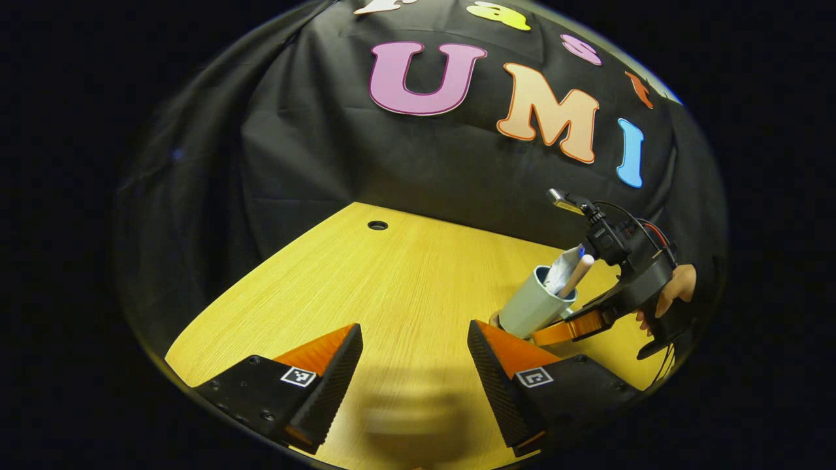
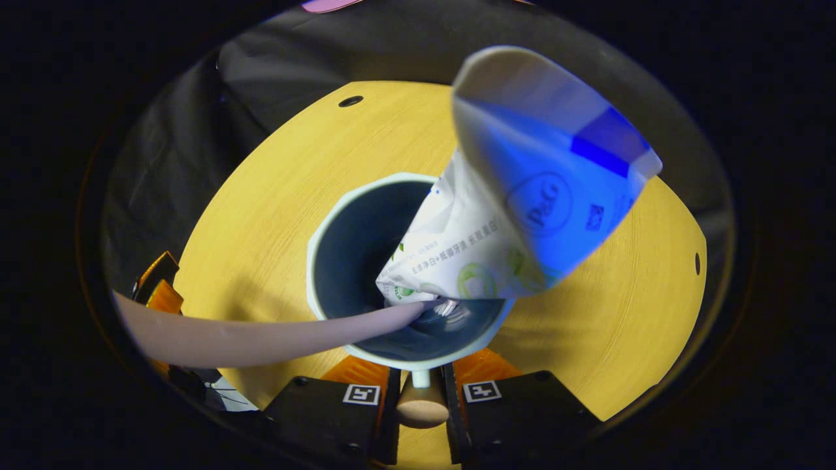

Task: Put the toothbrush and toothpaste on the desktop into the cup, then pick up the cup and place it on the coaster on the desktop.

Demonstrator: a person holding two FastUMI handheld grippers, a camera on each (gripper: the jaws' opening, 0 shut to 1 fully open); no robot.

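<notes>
Cup (image 2: 366, 254) stands upright on the tabletop (image 1: 405, 274), toothpaste (image 2: 522, 196) and toothbrush (image 2: 261, 336) already leaning inside. Right claw (image 2: 421, 398) is narrowed on the cup's handle (image 2: 421, 405), both fingers pressing it; left claw (image 1: 415, 365) hangs wide and empty above bare wood. Loading step appears complete; lifting is in hand. Next move calls for a level carry to the coaster, whose position cannot be told.

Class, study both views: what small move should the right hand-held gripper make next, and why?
Probably lift the cup slightly, keeping it upright. The toothpaste and toothbrush already stand inside it, and the right hand-held gripper is closed on its handle. The left hand-held gripper is open, away from it.
</notes>
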